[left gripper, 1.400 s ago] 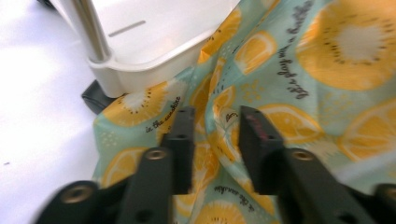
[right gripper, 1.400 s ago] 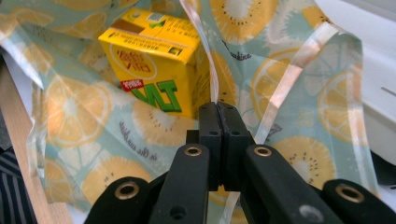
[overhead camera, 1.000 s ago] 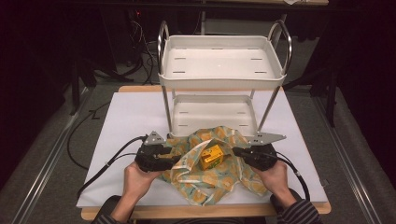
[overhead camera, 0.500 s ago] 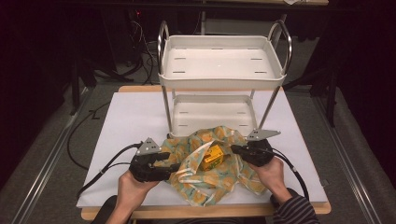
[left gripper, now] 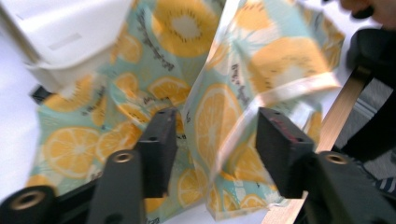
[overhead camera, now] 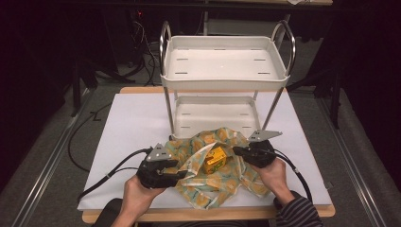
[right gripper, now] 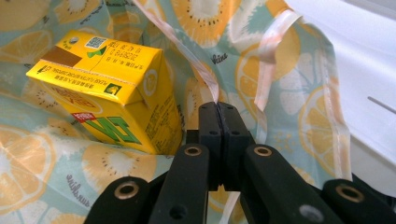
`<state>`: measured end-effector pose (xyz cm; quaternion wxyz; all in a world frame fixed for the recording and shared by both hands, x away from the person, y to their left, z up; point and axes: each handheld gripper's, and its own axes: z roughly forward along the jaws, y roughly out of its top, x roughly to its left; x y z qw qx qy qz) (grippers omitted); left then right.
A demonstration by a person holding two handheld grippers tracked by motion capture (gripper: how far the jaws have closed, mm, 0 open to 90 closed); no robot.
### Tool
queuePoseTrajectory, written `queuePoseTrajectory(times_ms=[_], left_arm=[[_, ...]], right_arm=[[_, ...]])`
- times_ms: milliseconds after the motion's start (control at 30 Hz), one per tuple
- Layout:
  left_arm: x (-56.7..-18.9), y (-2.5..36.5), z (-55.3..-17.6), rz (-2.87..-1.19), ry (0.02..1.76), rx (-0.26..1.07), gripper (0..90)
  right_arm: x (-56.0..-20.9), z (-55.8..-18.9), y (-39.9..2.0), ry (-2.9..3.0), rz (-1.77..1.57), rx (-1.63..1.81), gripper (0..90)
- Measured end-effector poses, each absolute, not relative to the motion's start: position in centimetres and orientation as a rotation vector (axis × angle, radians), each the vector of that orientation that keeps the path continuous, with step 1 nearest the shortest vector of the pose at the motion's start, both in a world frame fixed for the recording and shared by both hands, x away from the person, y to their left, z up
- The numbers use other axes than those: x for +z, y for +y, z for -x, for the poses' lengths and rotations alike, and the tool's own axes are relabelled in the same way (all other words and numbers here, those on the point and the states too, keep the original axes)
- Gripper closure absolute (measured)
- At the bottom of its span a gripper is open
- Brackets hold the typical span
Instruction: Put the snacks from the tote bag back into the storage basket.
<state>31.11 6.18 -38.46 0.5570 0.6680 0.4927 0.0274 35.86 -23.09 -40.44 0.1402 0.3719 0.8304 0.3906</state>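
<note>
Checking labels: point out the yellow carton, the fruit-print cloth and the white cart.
yellow carton (right gripper: 107,79), right gripper view, its side face
fruit-print cloth (left gripper: 215,116), left gripper view, raised fold
white cart (overhead camera: 224,80), high view, top tray's front rim

A thin, soft cotton-like cloth printed with orange slices (overhead camera: 222,182), hemmed in smooth pale ribbon, surrounds a glossy yellow cardboard drink carton (right gripper: 105,86), beside a matt white plastic two-tier rack (overhead camera: 222,66) with shiny chrome metal posts on a matt white sheet-covered wooden table (overhead camera: 127,127).
</note>
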Motion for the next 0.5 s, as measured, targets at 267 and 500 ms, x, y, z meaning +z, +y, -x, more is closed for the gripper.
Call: queuePoseTrajectory(times_ms=[267, 500], left_arm=[[-38.9, 5.0, -32.7, -1.622, 1.158, 0.005, 71.5], [-38.9, 5.0, -32.7, -1.638, 1.108, 0.072, 89.2]], right_arm=[[-40.4, -35.8, -23.3, 2.397, -1.071, 1.133, 90.0], [-39.8, -35.5, -23.5, 2.374, -1.06, 1.124, 90.0]])
